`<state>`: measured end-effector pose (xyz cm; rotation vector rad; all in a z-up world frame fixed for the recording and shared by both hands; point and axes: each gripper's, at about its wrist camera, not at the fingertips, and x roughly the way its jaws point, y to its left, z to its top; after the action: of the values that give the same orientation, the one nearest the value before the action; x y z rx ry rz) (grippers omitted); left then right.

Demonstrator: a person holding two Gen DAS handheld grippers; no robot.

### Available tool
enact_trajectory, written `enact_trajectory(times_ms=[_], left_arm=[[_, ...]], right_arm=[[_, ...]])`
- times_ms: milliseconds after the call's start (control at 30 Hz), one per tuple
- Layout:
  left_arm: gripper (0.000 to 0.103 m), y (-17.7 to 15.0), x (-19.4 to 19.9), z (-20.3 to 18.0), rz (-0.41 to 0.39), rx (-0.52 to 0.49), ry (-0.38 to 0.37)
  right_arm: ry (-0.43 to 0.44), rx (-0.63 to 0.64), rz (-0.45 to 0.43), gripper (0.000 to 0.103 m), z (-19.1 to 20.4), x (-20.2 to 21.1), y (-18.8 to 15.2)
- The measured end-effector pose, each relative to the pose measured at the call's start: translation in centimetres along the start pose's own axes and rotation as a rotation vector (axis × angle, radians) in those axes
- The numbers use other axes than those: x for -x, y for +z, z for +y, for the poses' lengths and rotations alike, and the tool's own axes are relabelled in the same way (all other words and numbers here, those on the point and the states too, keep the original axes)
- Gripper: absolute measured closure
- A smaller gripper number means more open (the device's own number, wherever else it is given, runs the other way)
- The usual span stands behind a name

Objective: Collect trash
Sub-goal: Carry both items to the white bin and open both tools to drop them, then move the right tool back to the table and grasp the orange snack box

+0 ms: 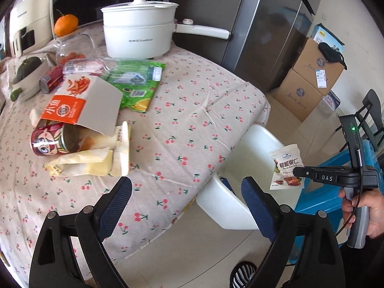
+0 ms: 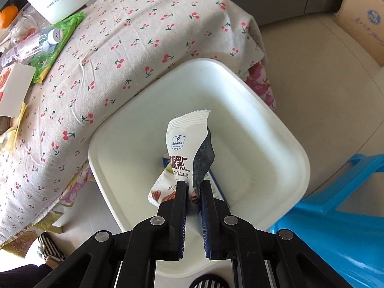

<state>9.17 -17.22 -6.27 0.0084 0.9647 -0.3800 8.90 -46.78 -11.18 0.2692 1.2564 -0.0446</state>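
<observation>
The right gripper [image 2: 193, 187] pinched a crinkled foil pecan packet [image 2: 184, 153] above the smooth, square white bin [image 2: 276, 129]. The left gripper [image 1: 186, 192] gaped empty beside that bin.

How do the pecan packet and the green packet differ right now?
The pecan packet is white and held upright in the right hand-held gripper, above the white bin. The green packet lies flat on the table, partly under a clear bottle, with no gripper touching it. Both are snack wrappers.
</observation>
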Motion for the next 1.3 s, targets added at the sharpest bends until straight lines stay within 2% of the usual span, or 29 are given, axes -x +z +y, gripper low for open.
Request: enact_trajectory(times_ms=[167, 233, 267, 300, 333, 533, 700, 900, 1000, 1167, 1300], left_arm=[[0.009, -0.4, 1.5, 2.4, -0.011, 0.024, 0.048], [0.009, -0.5, 2.1, 3.3, -0.014, 0.034, 0.061], [0.008, -0.6, 2.5, 3.7, -0.016, 0.036, 0.066], [0.008, -0.7, 2.7, 4.1, -0.018, 0.038, 0.073], [0.006, -0.7, 2.9, 4.5, -0.021, 0.038, 0.081], [0.002, -1.4, 4.7, 7.1, -0.021, 0.034, 0.157], [0.0, -1.4, 6.1, 10.8, -0.006, 0.047, 0.252], [0.0, -1.9, 6.8, 15.1, -0.004, 0.125, 0.262], [0.0, -1.8, 6.7, 16.2, 0.025, 0.147, 0.243], [0.0, -1.8, 6.6, 18.7, 0.043, 0.212, 0.259], [0.0, -2.2, 6.4, 20.8, 0.069, 0.256, 0.28]], right_arm=[[0.0, 0.001, -0.001, 0.088, 1.0, -0.2, 0.6], [-0.005, 0.004, -0.001, 0.072, 1.4, -0.2, 0.8], [-0.01, -0.001, 0.001, 0.055, 1.6, -0.2, 0.9], [-0.014, -0.007, -0.003, 0.047, 1.9, -0.1, 1.1], [-0.015, -0.01, -0.012, 0.045, 2.2, 0.2, 1.2], [0.011, 0.036, -0.113, 0.035, 6.2, 2.7, 2.4], [0.014, 0.141, -0.205, 0.029, 11.8, 4.4, 3.3], [-0.02, 0.315, -0.314, 0.023, 19.8, 4.8, 3.3], [-0.031, 0.402, -0.346, 0.021, 23.8, 3.6, 3.0], [-0.071, 0.543, -0.349, 0.021, 29.3, -0.6, 2.6], [-0.099, 0.636, -0.316, 0.021, 32.4, -4.1, 2.4]])
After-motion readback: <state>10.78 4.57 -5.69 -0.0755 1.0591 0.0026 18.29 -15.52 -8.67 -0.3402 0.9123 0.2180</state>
